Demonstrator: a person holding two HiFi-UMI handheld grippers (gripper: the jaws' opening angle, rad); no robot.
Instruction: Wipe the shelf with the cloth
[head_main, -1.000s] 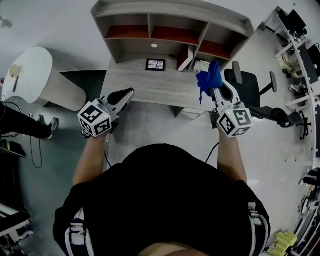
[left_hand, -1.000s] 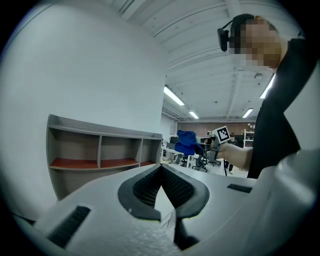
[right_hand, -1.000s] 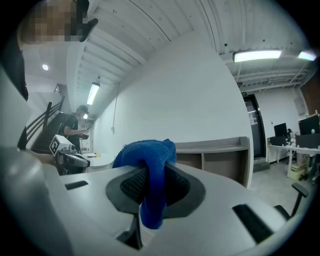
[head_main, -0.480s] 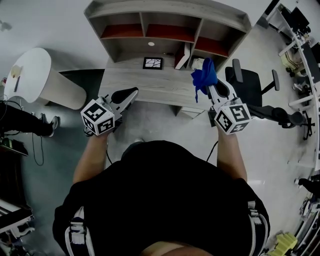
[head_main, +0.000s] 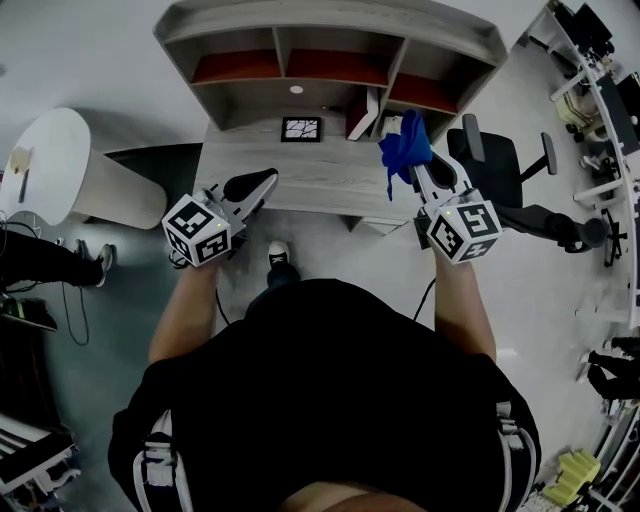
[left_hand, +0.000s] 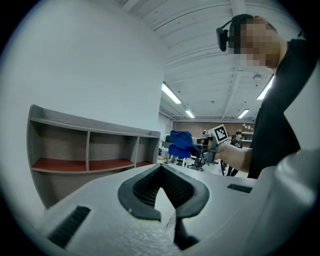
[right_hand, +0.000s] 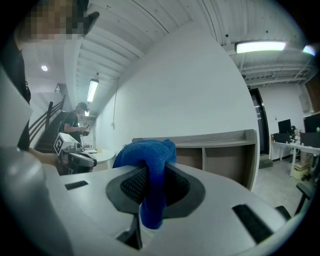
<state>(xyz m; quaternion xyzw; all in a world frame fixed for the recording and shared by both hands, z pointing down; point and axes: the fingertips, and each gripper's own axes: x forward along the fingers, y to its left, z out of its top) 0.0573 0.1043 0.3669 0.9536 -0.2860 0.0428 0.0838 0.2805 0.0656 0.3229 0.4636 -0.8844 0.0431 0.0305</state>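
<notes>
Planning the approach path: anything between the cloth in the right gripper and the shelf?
Nothing visible in the air between them: the right gripper holds the cloth over the desk, and the shelf is open beyond it. A tilted book and a small white item stand under the shelf's right end, beside the cloth.

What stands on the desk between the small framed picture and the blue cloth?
In the head view, a leaning red and white book-like item stands between the framed picture and the cloth.
</notes>
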